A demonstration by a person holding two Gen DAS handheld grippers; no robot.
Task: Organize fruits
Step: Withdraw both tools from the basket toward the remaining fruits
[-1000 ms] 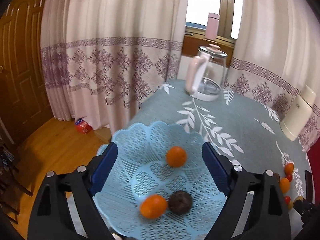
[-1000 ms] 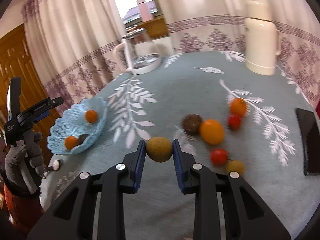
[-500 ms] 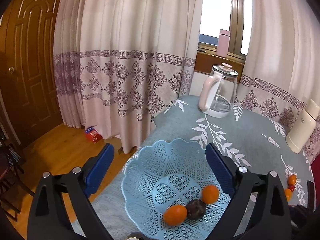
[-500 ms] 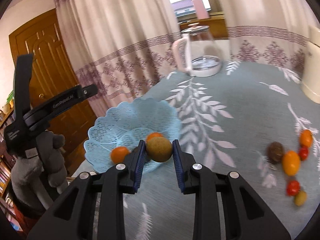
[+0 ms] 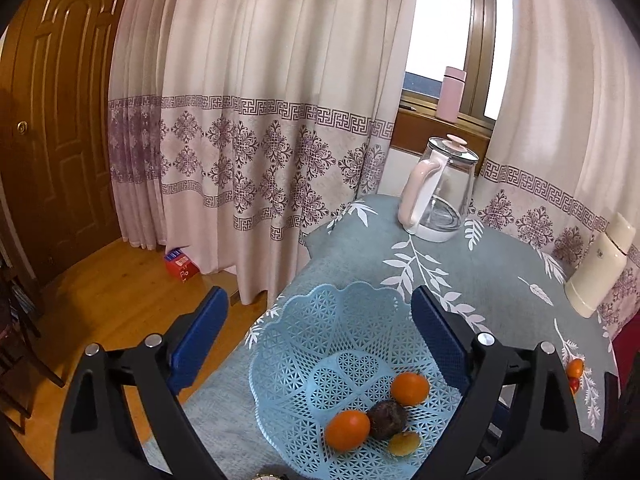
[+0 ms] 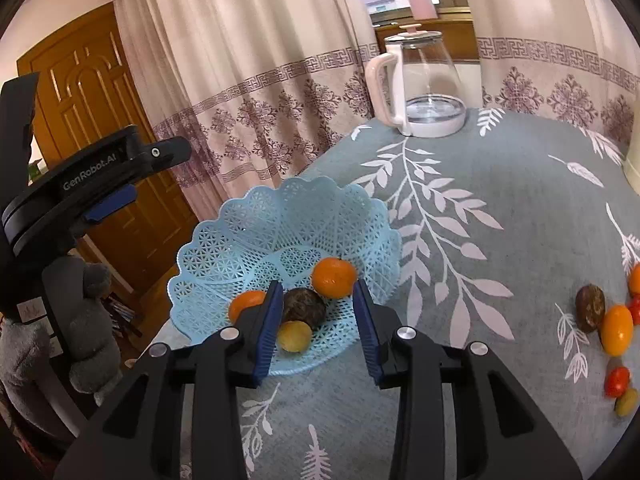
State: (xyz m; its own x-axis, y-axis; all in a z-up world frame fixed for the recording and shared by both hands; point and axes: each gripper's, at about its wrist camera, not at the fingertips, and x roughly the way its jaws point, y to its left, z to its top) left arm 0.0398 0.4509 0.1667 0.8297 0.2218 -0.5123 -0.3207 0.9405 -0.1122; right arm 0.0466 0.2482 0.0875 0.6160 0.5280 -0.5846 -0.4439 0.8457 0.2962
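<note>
The right gripper (image 6: 318, 312) hangs over the blue basket (image 6: 256, 220) with its jaws spread and nothing between them. In the basket, a small yellowish fruit (image 6: 295, 336) lies against a dark brown fruit (image 6: 305, 306), between two oranges (image 6: 334, 278). The left gripper (image 5: 320, 332) stands wide apart, empty, by the basket's edge.

4 fruits (image 6: 299, 306) in 1 basket (image 6: 256, 232)

Glass kettle (image 5: 438, 196) upper right on leaf-patterned tablecloth (image 5: 460, 276); cream thermos (image 5: 600, 266) far right; red box (image 5: 181, 265) on floor, left.
</note>
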